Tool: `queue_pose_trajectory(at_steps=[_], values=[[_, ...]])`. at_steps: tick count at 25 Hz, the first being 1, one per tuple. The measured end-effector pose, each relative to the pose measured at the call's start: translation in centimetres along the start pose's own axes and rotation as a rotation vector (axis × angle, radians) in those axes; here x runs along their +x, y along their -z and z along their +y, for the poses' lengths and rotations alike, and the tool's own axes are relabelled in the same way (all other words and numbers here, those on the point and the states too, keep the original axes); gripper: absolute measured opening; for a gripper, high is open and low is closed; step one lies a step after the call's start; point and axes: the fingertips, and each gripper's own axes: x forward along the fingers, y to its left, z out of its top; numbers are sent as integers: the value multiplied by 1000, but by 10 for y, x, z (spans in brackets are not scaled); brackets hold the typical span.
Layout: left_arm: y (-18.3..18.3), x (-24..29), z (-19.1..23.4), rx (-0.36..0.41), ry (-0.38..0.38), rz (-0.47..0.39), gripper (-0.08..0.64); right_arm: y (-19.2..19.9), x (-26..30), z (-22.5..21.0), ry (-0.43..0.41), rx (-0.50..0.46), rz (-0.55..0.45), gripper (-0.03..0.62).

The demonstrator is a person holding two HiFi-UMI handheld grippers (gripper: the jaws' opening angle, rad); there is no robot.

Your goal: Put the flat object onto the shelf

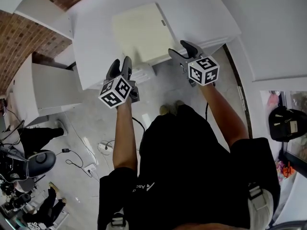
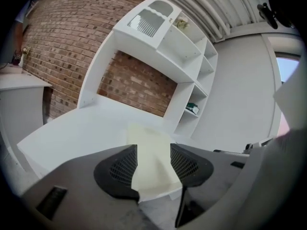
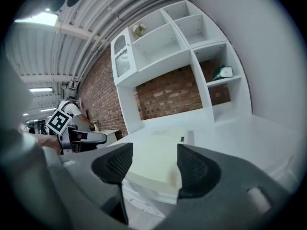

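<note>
A flat cream-coloured panel (image 1: 141,32) lies on the white desk (image 1: 96,47), its near edge at the desk's front rim. Just short of that edge, my left gripper (image 1: 120,64) stands open at the panel's near left corner. My right gripper (image 1: 182,51) stands open at the near right corner. In the left gripper view the panel (image 2: 151,152) shows between and beyond the empty jaws of the left gripper (image 2: 153,169). The right gripper view has the panel (image 3: 158,162) ahead of the right gripper (image 3: 153,169), nothing between its pads. The white shelf unit (image 3: 182,42) rises behind the desk.
A green object (image 3: 223,72) sits in a side shelf compartment, and a small plant (image 3: 139,30) in an upper one. A second white table (image 1: 43,90) stands to the left. Cables (image 1: 91,162) and an office chair (image 1: 41,162) are on the floor behind.
</note>
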Motion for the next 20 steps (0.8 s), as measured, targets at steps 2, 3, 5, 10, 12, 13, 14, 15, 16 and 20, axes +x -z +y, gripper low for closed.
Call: queue_pose_trajectory(at_steps=[2, 3, 5, 10, 12, 13, 14, 15, 16, 20], values=[[8, 9, 4, -9, -16, 34, 229, 8, 7, -11, 9, 43, 29, 295], [11, 14, 8, -19, -26, 48, 241, 12, 11, -16, 9, 65, 45, 301], [18, 23, 15, -44, -42, 76, 266, 19, 20, -24, 5, 103, 78, 315], [38, 39, 25, -109, -55, 139, 302, 34, 40, -37, -4, 147, 155, 331], [44, 45, 27, -116, -63, 159, 305, 40, 46, -41, -9, 167, 182, 334], [47, 47, 27, -117, -65, 170, 305, 44, 49, -42, -13, 177, 196, 336], [50, 49, 27, -118, -65, 179, 305, 48, 51, -42, -16, 186, 209, 336], [52, 51, 27, -121, -64, 188, 305, 51, 54, -42, -20, 193, 222, 336], [54, 53, 27, -124, -61, 196, 305, 54, 57, -42, -23, 201, 233, 337], [59, 64, 26, -148, -39, 223, 305, 63, 68, -43, -36, 225, 270, 337]])
